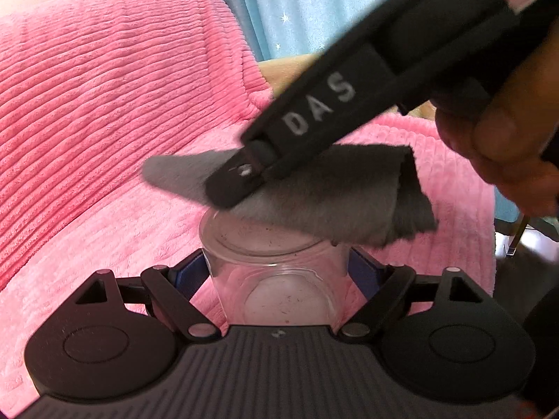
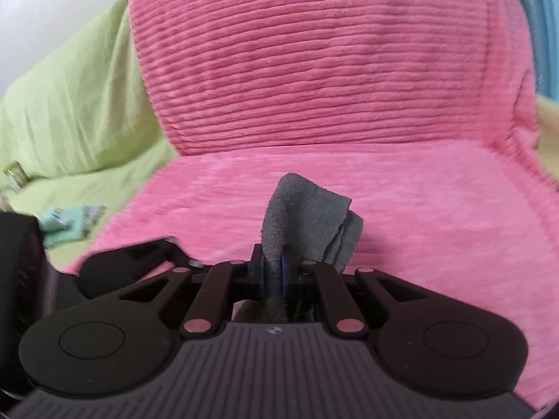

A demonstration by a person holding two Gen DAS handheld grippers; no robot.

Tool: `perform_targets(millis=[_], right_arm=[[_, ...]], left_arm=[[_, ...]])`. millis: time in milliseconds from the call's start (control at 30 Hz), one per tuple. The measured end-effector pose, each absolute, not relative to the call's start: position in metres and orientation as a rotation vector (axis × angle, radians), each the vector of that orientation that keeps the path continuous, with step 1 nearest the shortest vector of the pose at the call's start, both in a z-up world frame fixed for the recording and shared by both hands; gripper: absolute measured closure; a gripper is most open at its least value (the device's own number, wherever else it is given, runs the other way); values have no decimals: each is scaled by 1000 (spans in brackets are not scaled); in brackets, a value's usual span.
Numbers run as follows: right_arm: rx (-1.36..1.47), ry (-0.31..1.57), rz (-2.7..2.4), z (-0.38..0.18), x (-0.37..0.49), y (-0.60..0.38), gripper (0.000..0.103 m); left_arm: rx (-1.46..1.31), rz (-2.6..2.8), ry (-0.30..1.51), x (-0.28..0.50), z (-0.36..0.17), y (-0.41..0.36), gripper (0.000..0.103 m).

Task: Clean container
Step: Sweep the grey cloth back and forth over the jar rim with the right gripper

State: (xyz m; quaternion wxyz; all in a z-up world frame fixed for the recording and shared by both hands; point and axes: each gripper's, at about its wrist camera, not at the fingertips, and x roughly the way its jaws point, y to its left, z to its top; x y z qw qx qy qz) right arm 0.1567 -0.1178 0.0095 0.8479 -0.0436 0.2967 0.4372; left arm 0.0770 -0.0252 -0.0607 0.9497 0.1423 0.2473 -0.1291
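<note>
In the left wrist view, the left gripper was clamped on a clear plastic container, its blue pads pressed against the container's two sides. The container sat straight ahead of the camera between the fingers, its open mouth facing away, with dark specks and smudges on its rim and wall. Just beyond and above that mouth hung a grey cloth, its lower edge at the container's rim; whether it touched the rim could not be told. The right gripper reached in from the upper right, black and marked "DAS", with the cloth pinched at its tip, and the person's hand gripped its handle at the right edge. A pink ribbed blanket lay behind and under everything, and a blue curtain with white stars hung farther back.

In the right wrist view, the right gripper had its blue pads nearly together, closed on the grey cloth, which stood up in a folded bunch just ahead of the fingers. The same pink blanket filled the space ahead. Part of the left gripper showed low on the left, blurred. A light green sheet lay off to the left.
</note>
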Motion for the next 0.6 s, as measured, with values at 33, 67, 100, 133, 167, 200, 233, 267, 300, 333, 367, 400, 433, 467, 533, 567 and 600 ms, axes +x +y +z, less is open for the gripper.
perform_targets(millis=[33,67,100,133,167,200,233,267,300,333,367,400,433,467,533,567,600], right_arm=[[-99,626,910,9,156,-122,97],[-97,631,904,9,155,-126,97],[-96,636,899,9,153,-130,97],[-95,641,894,9,151,-134,97],[-93,647,892,9,148,-138,96],[-89,653,890,9,144,-142,96],[-78,661,889,10,142,-145,96],[-67,669,890,10,139,-148,96],[-54,675,893,10,136,-150,96],[-38,683,898,11,132,-152,96],[-23,690,903,11,129,-154,96],[-11,696,910,11,126,-155,96],[-1,700,916,11,124,-155,96],[7,704,921,11,122,-154,96],[11,703,926,12,121,-150,96],[15,704,929,12,122,-148,96],[22,706,935,12,124,-146,96]], left_arm=[[288,-264,503,76,-61,-26,18],[289,-265,502,75,-61,-26,18],[290,-266,502,74,-61,-27,18],[292,-267,501,74,-61,-29,18],[295,-267,500,74,-62,-30,18],[297,-268,499,73,-62,-31,18],[299,-267,498,72,-62,-32,18],[300,-267,498,71,-61,-34,18],[300,-267,498,70,-61,-36,18],[299,-267,497,69,-61,-37,18],[299,-267,497,68,-62,-38,18],[299,-265,496,67,-61,-40,18],[299,-257,492,67,-61,-40,18],[299,-253,491,70,-61,-39,18],[289,-238,490,79,-60,-35,18],[282,-238,493,84,-60,-32,18],[277,-232,497,87,-59,-30,18]])
